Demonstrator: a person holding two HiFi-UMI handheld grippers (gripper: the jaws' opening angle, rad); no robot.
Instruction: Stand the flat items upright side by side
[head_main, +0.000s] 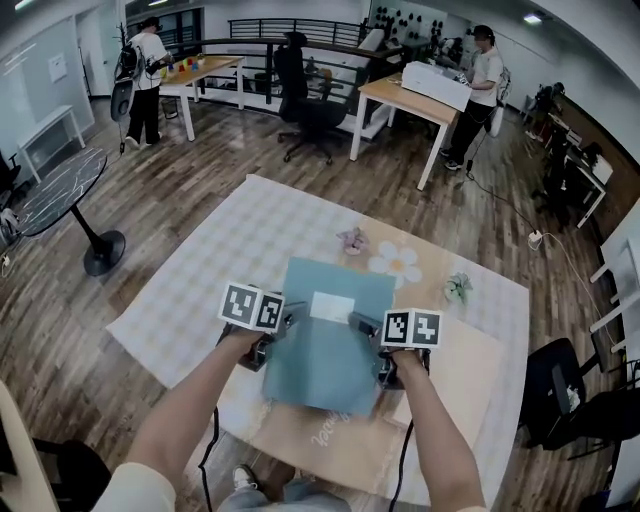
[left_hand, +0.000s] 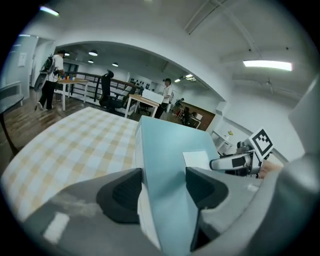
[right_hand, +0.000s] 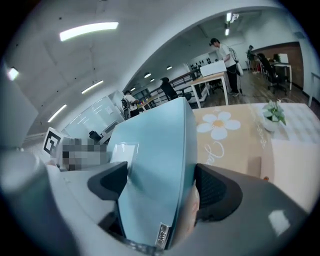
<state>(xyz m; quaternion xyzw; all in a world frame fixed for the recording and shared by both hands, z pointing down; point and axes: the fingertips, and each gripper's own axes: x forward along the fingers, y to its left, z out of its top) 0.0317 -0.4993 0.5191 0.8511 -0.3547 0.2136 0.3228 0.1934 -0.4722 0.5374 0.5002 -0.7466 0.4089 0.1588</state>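
Note:
A flat teal book (head_main: 325, 345) with a white label (head_main: 332, 306) is held tilted above the table, between my two grippers. My left gripper (head_main: 268, 335) clamps its left edge. In the left gripper view the pads (left_hand: 122, 192) press on the white page edge and the teal cover (left_hand: 167, 165). My right gripper (head_main: 385, 352) grips the book's right edge. In the right gripper view the teal book (right_hand: 155, 155) fills the gap between the pads (right_hand: 215, 192). Both grippers are shut on it. The table under the book is hidden.
The table carries a checked cloth (head_main: 200, 270) and a beige mat (head_main: 470, 370) with a daisy print (head_main: 395, 263). A small potted plant (head_main: 458, 288) and a small pink ornament (head_main: 352, 240) stand beyond the book. Desks, chairs and people are far behind.

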